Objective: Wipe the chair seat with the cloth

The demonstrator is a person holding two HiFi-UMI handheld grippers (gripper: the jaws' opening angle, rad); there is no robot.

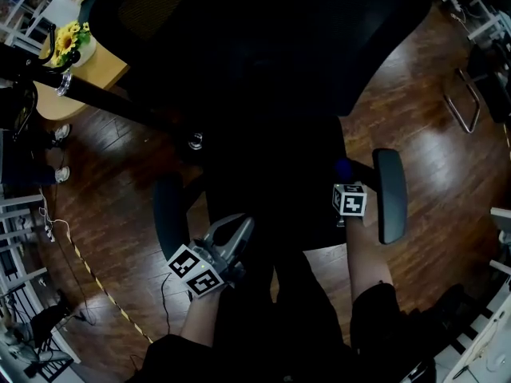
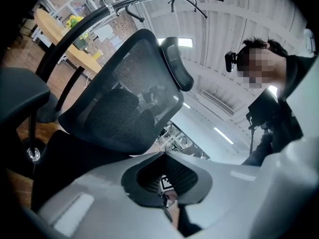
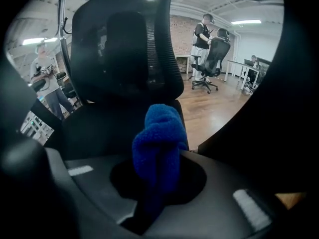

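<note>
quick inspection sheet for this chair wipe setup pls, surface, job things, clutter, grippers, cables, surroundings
surface: black chair seat, very dark in the head view; dirt cannot be judged
job's things: blue cloth, bunched, near the seat's right side; contact with the seat cannot be told
clutter: nothing seen on the seat
grippers: right gripper shut on the cloth; left gripper shut and empty, at the seat's front left
cables: cords on the floor at far left, apart from the chair
surroundings: wood floor; round table with sunflowers; people farther off
</note>
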